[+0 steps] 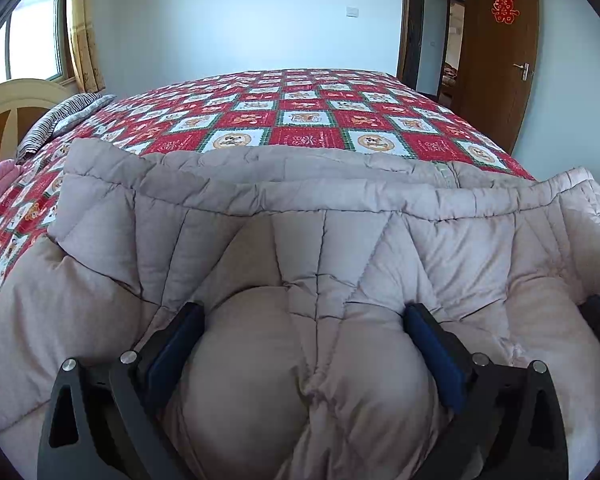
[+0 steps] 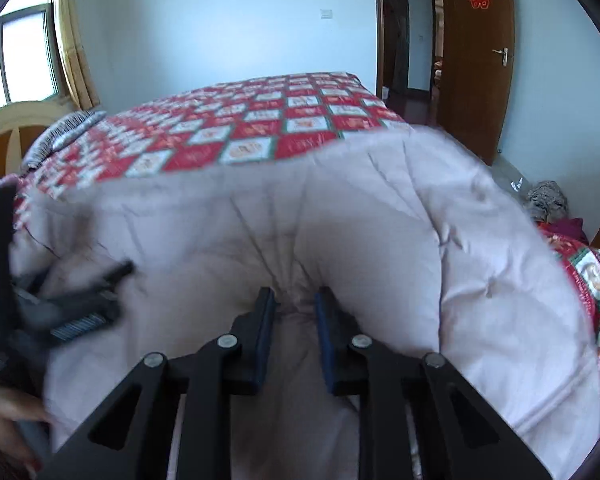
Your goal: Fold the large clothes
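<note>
Right hand-held gripper (image 2: 294,300) pinching coat (image 2: 340,208); left hand-held gripper (image 1: 304,316) spread wide over coat on bed (image 1: 300,120). Folding partway, bundle still loose.

A red double-happiness character 囍 (image 1: 505,8) is stuck on the wooden door (image 1: 496,80).

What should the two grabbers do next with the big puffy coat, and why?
Probably close the left gripper on the bulge of the puffy coat between its wide-open fingers. The right gripper already pinches a bunch of the fabric, so it seems the left needs its own hold before both lift a fold over the checked bedspread.
</note>
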A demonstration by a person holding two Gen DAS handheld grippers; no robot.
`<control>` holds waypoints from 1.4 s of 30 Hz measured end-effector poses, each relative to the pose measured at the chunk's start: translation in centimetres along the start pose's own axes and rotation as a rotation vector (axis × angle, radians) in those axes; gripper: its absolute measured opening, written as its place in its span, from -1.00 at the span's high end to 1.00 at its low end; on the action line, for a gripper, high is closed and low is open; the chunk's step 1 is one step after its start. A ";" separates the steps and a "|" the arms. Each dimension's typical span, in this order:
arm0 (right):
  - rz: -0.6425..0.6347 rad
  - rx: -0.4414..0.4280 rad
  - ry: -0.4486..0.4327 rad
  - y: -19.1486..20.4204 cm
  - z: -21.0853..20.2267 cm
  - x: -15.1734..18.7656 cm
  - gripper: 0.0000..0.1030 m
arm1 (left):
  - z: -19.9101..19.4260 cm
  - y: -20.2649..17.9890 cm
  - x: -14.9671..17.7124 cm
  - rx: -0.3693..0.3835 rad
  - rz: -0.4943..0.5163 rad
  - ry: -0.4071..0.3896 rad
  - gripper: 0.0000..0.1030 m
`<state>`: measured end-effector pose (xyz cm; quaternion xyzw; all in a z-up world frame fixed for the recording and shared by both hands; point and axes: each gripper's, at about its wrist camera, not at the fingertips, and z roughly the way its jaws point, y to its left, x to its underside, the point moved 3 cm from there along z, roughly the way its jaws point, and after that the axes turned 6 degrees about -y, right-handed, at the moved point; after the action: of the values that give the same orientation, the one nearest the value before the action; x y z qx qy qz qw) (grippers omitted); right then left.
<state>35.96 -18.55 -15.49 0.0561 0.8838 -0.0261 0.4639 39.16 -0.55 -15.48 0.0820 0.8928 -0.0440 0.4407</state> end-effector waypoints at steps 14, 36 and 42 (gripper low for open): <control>-0.011 0.009 -0.022 0.2 1.0 0.5 0.60 | -3.3 0.8 0.0 0.050 0.023 0.044 -0.95; 0.032 -0.342 0.116 8.9 -12.5 4.0 0.31 | -16.8 10.9 10.7 0.248 -0.327 -0.088 -0.95; 0.053 -0.233 0.013 8.8 -8.9 3.1 0.66 | -15.6 11.2 10.5 0.234 -0.460 -0.136 -0.95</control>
<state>28.04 -8.69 -12.96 0.0252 0.8819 0.0897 0.4621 22.77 13.98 -14.43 -0.0760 0.8451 -0.2513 0.4657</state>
